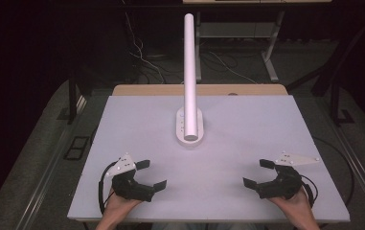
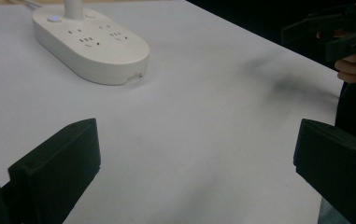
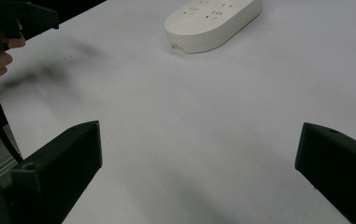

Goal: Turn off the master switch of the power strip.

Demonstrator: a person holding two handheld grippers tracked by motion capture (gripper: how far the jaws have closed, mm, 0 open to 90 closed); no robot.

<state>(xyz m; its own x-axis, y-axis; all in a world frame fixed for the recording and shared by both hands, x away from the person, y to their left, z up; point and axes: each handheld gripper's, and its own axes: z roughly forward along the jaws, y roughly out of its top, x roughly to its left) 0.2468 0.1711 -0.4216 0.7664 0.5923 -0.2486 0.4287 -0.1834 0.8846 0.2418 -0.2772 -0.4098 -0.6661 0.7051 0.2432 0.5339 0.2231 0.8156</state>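
Near the table's [image 1: 247, 143] front edge, left gripper [image 1: 151, 174] and right gripper [image 1: 255, 173] rest with jaws spread wide, empty — the white power strip [image 1: 189, 126], apparently a lamp base, stands well ahead between them.

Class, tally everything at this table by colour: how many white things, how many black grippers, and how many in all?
White: 2, the power strip and the upright tube rising from it
Black: 2, the left gripper and the right gripper, both open
Total: 4
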